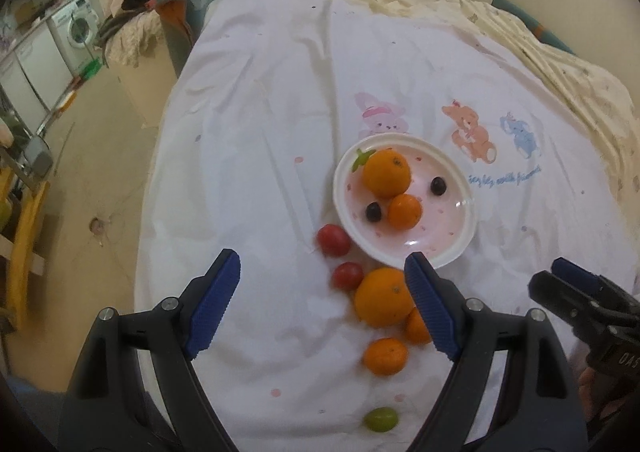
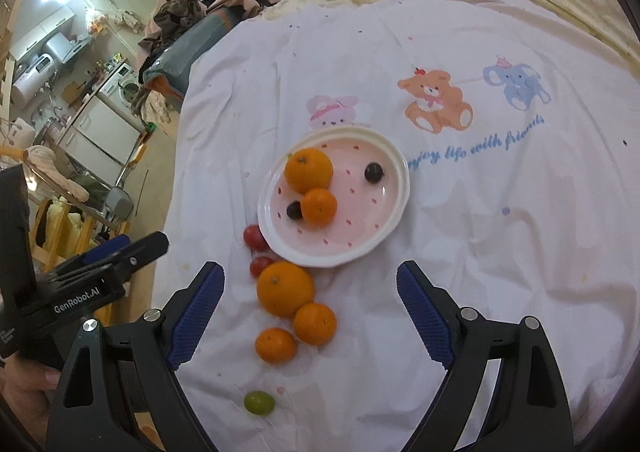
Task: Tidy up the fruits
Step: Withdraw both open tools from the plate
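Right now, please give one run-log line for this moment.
left gripper: open, empty | right gripper: open, empty | plate: two oranges, two dark grapes | cloth: three oranges, two red fruits, green grape

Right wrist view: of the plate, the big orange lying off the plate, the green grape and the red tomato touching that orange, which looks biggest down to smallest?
1. plate
2. big orange
3. green grape and red tomato: alike; the grape sits nearer the camera, so unsure.

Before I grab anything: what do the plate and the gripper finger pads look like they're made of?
Plate: glossy white-rimmed, pink inside, with sharp highlights; glazed ceramic or melamine, can't tell which. Left gripper and right gripper finger pads: matte blue with a fine knurled texture, likely rubber or soft plastic, on black plastic arms.
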`<state>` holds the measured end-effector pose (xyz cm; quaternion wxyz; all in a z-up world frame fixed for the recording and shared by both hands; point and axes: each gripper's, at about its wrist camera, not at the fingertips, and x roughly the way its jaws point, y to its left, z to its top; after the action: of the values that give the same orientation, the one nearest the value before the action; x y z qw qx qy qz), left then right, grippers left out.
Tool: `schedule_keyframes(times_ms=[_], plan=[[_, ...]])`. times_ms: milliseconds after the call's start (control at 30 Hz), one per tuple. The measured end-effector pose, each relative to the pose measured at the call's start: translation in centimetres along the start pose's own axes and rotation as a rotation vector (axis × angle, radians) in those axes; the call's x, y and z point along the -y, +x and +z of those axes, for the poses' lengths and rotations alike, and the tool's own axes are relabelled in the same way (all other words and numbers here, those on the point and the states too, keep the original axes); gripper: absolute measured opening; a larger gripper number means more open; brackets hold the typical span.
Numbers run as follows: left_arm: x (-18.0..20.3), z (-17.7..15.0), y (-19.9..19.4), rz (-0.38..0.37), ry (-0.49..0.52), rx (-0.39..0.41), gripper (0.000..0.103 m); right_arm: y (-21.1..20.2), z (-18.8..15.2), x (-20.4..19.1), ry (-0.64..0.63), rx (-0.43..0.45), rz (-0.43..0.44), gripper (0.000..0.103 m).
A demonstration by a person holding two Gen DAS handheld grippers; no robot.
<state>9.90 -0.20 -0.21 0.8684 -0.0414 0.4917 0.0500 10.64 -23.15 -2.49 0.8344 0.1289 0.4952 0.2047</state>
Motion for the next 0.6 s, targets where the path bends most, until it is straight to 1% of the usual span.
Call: schedule_keyframes(times_ms=[133,200,233,267,300,333,400,433,533,600], plan=[[-0.9,-0.6,1.2,-0.012,-0.024,-0.015,0.082,1.1,-1.3,1.0,0.016,-0.003,-0.002,0.09],[-1.6,-0.8,2.2,0.008,-0.045,-0.034,0.082,2.4,-1.7,2.2,0.062,-0.041,-0.024,0.09],[-1.9,-0.9,2.7,0.017,-0.058,-0.052,0.082,2.7,-1.7,2.7,0.094,-0.053,-0.009,0.09],[-2.2,-1.0,3.3,0.009,-0.071,-0.085,0.082,3.0,-1.8,3.2,0.129,-0.061,0.018,0.09],[-2.3,-1.2,3.8,-0.003,-0.082,-0.112,0.082,3.3,-1.6,3.6,0.152,-0.067,0.026,0.091],[-2.6,-1.6,4.5,-0.02,-0.102,-0.149,0.082,3.5,-1.6,3.7,0.157,-0.068,0.018,0.09],[-2.9,-2.2,5.4,-0.032,-0.132,-0.195,0.082,3.9,-1.4,4.0,0.166,-0.07,-0.001,0.09],[-2.9,-2.5,5.8,-0.035,-0.14,-0.218,0.082,4.1,-1.4,4.1,0.176,-0.075,0.004,0.09],[-2.2,-3.5,6.5,-0.056,-0.126,-0.268,0.082,4.4,-1.3,3.9,0.175,-0.083,0.003,0.09],[-0.9,-4.4,6.9,-0.076,-0.083,-0.306,0.082,4.5,-1.3,3.7,0.157,-0.087,-0.013,0.09]])
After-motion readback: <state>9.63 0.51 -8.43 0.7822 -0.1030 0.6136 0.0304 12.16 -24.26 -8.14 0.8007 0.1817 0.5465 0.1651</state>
